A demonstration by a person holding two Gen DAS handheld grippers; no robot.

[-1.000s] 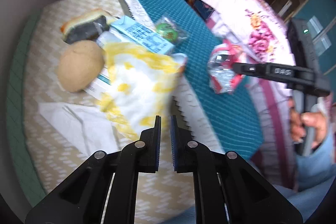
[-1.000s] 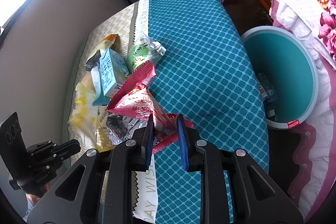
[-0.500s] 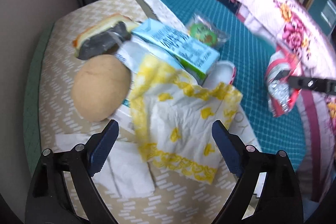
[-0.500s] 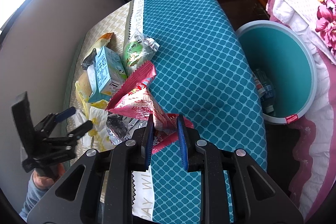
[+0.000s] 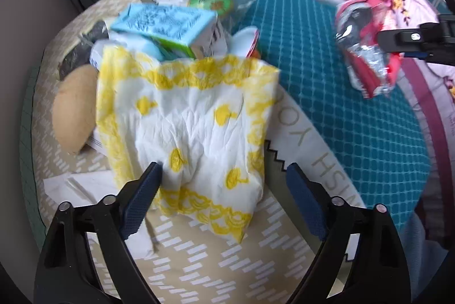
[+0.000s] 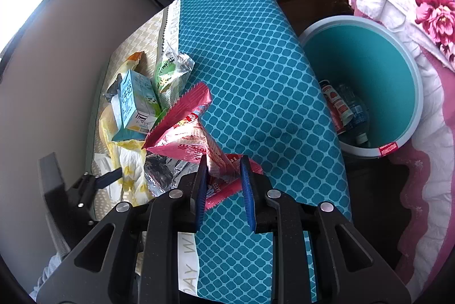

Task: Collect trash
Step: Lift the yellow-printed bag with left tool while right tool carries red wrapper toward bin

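Crinkled paper napkin [image 5: 196,127], glossy foil-lined wrapper [image 6: 184,136], woven cloth table cover [image 6: 250,70]

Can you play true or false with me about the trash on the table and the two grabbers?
1. The right gripper is pinching a red snack wrapper. True.
2. The left gripper is squeezed shut. False: its jaws stand wide apart, having just opened and then eased in slightly, on either side of the yellow and white napkin.
3. The teal bin is empty. False: some bottles and packets lie at its bottom.
4. A light blue carton lies behind the napkin. True.
5. The bin stands on the table. False: it stands on the floor beside the table.
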